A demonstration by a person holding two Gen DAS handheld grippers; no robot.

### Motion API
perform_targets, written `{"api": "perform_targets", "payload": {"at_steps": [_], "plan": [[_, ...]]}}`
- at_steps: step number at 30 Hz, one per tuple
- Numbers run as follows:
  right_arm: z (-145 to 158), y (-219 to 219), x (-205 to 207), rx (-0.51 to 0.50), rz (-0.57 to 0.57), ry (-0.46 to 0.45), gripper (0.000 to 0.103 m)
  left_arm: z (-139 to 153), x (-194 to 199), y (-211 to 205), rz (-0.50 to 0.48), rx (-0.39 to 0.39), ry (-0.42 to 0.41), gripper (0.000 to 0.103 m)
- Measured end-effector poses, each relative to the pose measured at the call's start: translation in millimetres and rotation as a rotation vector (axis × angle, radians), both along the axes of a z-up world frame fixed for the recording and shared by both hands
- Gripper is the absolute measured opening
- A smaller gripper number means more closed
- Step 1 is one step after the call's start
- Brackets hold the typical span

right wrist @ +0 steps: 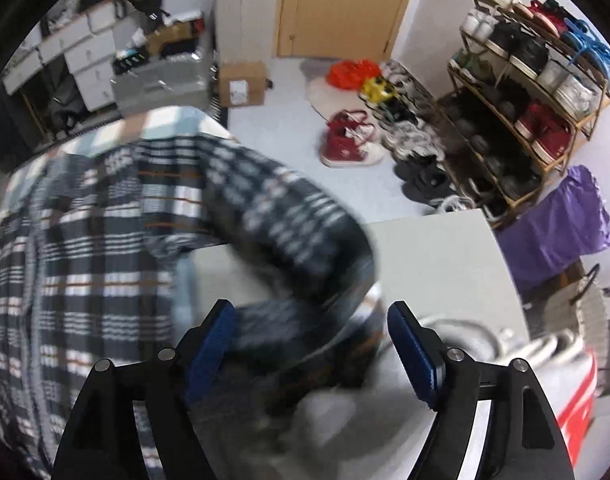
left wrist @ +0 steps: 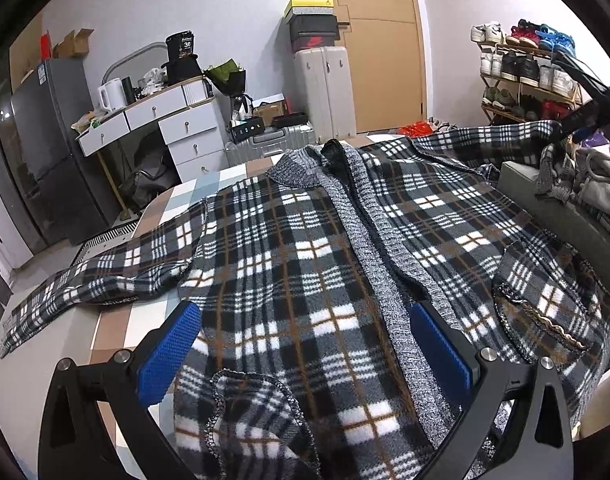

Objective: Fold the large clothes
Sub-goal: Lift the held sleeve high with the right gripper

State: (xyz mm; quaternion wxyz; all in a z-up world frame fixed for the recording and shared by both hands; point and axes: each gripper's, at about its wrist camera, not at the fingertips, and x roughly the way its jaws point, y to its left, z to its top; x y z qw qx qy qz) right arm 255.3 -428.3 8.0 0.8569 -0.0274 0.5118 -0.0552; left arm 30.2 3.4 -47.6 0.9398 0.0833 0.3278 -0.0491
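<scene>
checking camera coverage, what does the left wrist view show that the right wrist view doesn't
Only the left wrist view shows the plaid jacket's grey knit collar and front band, its sleeve spread sideways, a dark fridge and a white kettle.

Only the right wrist view shows red shoes on the floor, a purple bag and a cardboard box; the jacket's other sleeve is blurred there.

Both show the jacket, the shoe rack, the wooden door and open blue-padded fingers.

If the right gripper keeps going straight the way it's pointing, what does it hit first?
Most likely the plaid sleeve, which curls down between the open right gripper and its blue pads. The picture is blurred, so depth is uncertain; the grey surface lies beyond.
</scene>
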Motion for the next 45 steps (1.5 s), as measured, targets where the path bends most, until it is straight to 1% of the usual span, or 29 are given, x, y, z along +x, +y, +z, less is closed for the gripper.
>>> {"api": "perform_targets", "payload": {"at_steps": [1, 3, 4, 6, 7, 8, 10, 11, 13, 14, 15, 16, 17, 18, 20, 21, 23, 24, 26, 27, 30, 32, 36, 39, 42, 45], "plan": [[0, 9, -8, 0.002, 0.006, -0.004, 0.081, 0, 0, 1, -0.001, -0.008, 0.003, 0.102], [-4, 28, -24, 0.052, 0.023, -0.02, 0.083, 1, 0, 1, 0.0, -0.018, 0.007, 0.102], [-9, 36, -27, 0.091, 0.047, -0.009, 0.083, 1, 0, 1, -0.001, -0.022, 0.009, 0.102], [-23, 46, -24, 0.164, 0.1, 0.042, 0.084, 3, -3, 0, -0.003, -0.026, 0.005, 0.102], [-33, 50, -19, 0.156, 0.084, 0.065, 0.084, 3, -3, 0, -0.003, -0.025, 0.001, 0.102], [-40, 52, -13, 0.12, 0.055, 0.072, 0.084, 4, -5, 0, -0.003, -0.024, -0.007, 0.102], [-53, 55, -4, 0.08, 0.029, 0.085, 0.083, 6, -8, 2, -0.002, -0.019, -0.021, 0.102], [-62, 56, 4, 0.036, -0.005, 0.1, 0.082, 7, -9, 2, 0.0, -0.018, -0.027, 0.102], [-72, 57, 12, -0.027, -0.036, 0.118, 0.081, 8, -8, 4, 0.0, -0.022, -0.03, 0.102], [-78, 58, 15, -0.071, -0.052, 0.123, 0.074, 9, -8, 5, 0.004, -0.025, -0.031, 0.102], [-82, 62, 15, -0.096, -0.057, 0.126, 0.05, 10, -7, 8, 0.005, -0.033, -0.027, 0.102], [-83, 61, 16, -0.114, -0.065, 0.128, 0.04, 10, -6, 10, 0.006, -0.042, -0.022, 0.102], [-79, 58, 13, -0.094, -0.065, 0.105, 0.035, 10, -6, 10, 0.007, -0.049, -0.019, 0.102], [-76, 55, 11, -0.068, -0.062, 0.093, 0.025, 11, -6, 13, 0.008, -0.062, -0.014, 0.102], [-64, 45, 4, -0.028, -0.091, 0.058, 0.011, 12, -6, 15, 0.007, -0.078, -0.012, 0.102], [-56, 38, 0, 0.013, -0.104, 0.032, 0.011, 13, -6, 16, 0.008, -0.083, -0.012, 0.102], [-33, 14, -9, 0.165, -0.128, -0.034, 0.011, 14, -8, 17, 0.009, -0.092, -0.014, 0.102], [-22, 2, -12, 0.216, -0.153, -0.061, 0.011, 14, -8, 17, 0.009, -0.094, -0.015, 0.102], [5, -29, -20, 0.365, -0.198, -0.118, 0.011, 13, -9, 18, 0.01, -0.095, -0.018, 0.102], [19, -42, -22, 0.399, -0.229, -0.145, 0.011, 12, -8, 17, 0.013, -0.093, -0.018, 0.102], [57, -92, -33, 0.583, -0.303, -0.252, 0.011, 10, -7, 19, 0.016, -0.091, -0.012, 0.102], [79, -128, -37, 0.752, -0.328, -0.301, 0.011, 8, -7, 20, 0.015, -0.098, -0.002, 0.102], [110, -155, -38, 0.822, -0.382, -0.366, 0.011, 5, -2, 20, 0.021, -0.112, 0.021, 0.102], [127, -166, -32, 0.867, -0.406, -0.411, 0.011, 4, -2, 20, 0.019, -0.118, 0.03, 0.102], [139, -159, -27, 0.871, -0.426, -0.415, 0.011, 3, -2, 19, 0.016, -0.104, 0.028, 0.102], [170, -138, -20, 0.83, -0.386, -0.438, 0.01, 5, -2, 23, 0.018, -0.105, 0.024, 0.102]]}}
